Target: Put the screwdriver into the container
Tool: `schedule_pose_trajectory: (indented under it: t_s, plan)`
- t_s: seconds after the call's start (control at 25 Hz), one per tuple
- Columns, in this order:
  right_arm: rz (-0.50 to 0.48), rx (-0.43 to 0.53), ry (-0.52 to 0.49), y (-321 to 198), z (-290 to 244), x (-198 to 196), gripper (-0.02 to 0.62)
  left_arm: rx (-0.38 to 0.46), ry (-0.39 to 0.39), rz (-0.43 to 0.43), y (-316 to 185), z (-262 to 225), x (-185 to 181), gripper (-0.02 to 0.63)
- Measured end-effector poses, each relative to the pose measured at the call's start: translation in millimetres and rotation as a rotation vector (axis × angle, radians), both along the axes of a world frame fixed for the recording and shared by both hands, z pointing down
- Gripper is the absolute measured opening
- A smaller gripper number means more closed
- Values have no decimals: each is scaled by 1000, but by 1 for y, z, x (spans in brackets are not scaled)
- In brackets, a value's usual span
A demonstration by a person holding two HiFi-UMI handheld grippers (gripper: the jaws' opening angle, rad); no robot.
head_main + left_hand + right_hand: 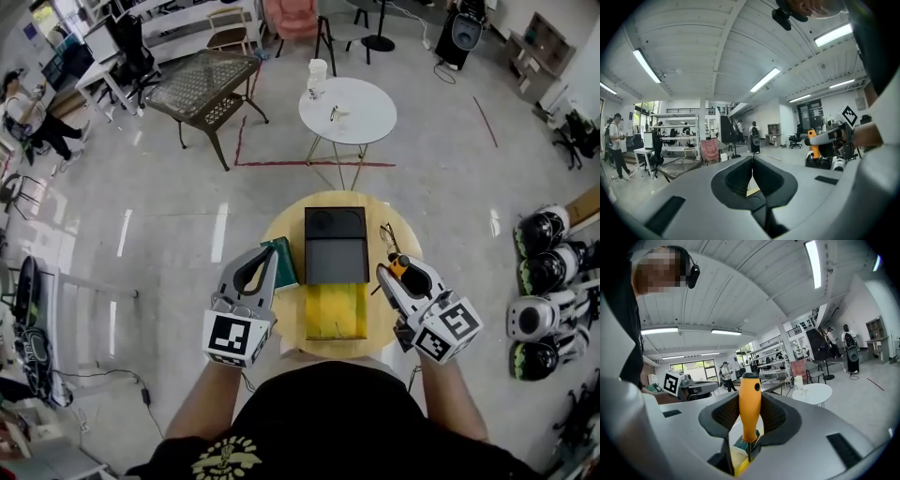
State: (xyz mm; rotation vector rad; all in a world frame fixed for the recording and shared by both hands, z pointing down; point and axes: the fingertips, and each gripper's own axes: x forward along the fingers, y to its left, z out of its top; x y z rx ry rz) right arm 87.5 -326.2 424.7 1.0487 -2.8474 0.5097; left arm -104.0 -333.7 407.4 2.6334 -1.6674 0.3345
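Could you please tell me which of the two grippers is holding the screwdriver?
The right gripper: its jaws clamp the handle of the orange screwdriver, while the left gripper has its jaws closed together on nothing.

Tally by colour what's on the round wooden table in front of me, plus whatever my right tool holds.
Black container: 1
Yellow tray: 1
Green box: 1
Dark thin glasses, likely: 1
Orange screwdriver in right tool: 1
Total: 5
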Motion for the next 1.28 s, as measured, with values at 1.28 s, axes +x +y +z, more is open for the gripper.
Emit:
schedule_pose_trajectory:
  t_s: [1.28]
  plan:
    - [156, -183, 140, 27, 114, -68, 133, 7, -27, 222, -7, 8, -37, 18]
